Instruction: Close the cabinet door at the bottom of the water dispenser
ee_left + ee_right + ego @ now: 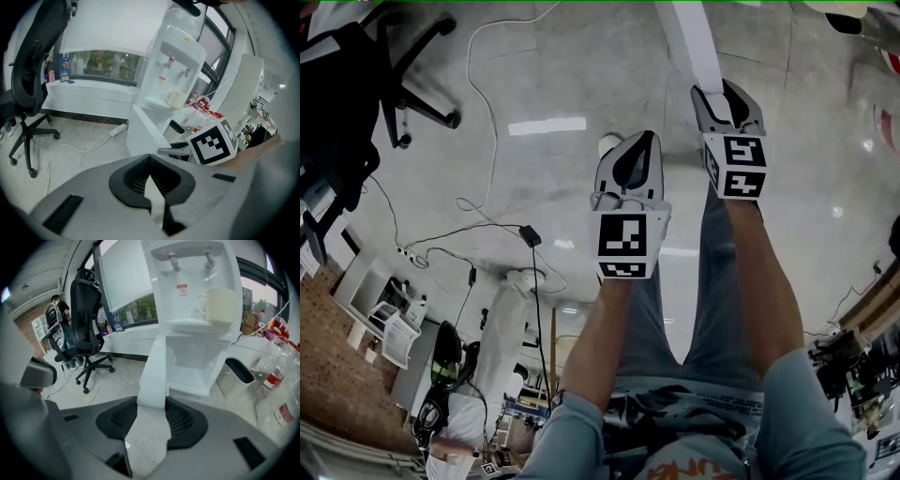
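Note:
The white water dispenser (197,310) stands ahead with a cream mug (220,305) on its tray. Its bottom cabinet (197,362) is open. The white cabinet door (153,371) swings out toward me, edge-on. My right gripper (152,401) is open, and the door's free edge sits between its jaws; I see no firm squeeze. In the head view the door (694,42) runs down into the right gripper (724,92). My left gripper (643,141) hangs just left of it, shut and empty. The left gripper view shows its tips (150,159) meeting, with the dispenser (173,70) and door (140,136) beyond.
A black office chair (86,310) stands left of the dispenser on the pale floor. A power strip with a white cord (117,130) lies near the wall. To the right of the cabinet are a white bin (239,371) and plastic bottles (276,362).

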`<state>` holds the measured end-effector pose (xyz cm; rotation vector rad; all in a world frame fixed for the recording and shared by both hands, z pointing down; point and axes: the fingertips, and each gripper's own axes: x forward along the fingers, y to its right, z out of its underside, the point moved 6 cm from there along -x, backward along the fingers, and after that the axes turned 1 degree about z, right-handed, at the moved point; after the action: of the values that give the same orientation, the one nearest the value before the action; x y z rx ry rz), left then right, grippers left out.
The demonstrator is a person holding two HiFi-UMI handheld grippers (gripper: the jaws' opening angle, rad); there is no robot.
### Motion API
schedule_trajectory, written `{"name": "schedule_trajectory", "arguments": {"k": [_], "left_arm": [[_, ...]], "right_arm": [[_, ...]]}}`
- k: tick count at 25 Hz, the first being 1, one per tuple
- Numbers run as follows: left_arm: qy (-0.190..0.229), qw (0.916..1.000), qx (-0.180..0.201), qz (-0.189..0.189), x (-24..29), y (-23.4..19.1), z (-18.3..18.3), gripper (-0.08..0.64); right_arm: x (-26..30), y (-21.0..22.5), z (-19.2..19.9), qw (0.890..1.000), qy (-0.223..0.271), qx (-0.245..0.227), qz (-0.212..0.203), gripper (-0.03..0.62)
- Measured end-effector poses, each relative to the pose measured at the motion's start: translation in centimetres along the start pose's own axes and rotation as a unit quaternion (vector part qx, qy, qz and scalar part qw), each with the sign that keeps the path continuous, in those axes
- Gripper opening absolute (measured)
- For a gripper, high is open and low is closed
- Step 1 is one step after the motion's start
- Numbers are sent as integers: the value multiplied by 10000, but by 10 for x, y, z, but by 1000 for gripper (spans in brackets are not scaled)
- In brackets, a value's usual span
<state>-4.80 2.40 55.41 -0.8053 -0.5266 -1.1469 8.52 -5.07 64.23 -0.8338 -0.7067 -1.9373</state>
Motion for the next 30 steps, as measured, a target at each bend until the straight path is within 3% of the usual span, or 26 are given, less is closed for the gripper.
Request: {"name": "schedule_trajectory", "arguments": {"k": [4,11,30], "left_arm": [[-72,9998,52,153,16,22,-1,11],[-37,9999,108,99,43,38,-23,11],[-7,10000,17,35,106,93,-35,11]], "right_arm": [[-9,27,3,9999,9,20,140,204],[-14,65,-1,9997,-31,-33,238,202],[-14,148,-20,9991,118,-357,176,198]]}}
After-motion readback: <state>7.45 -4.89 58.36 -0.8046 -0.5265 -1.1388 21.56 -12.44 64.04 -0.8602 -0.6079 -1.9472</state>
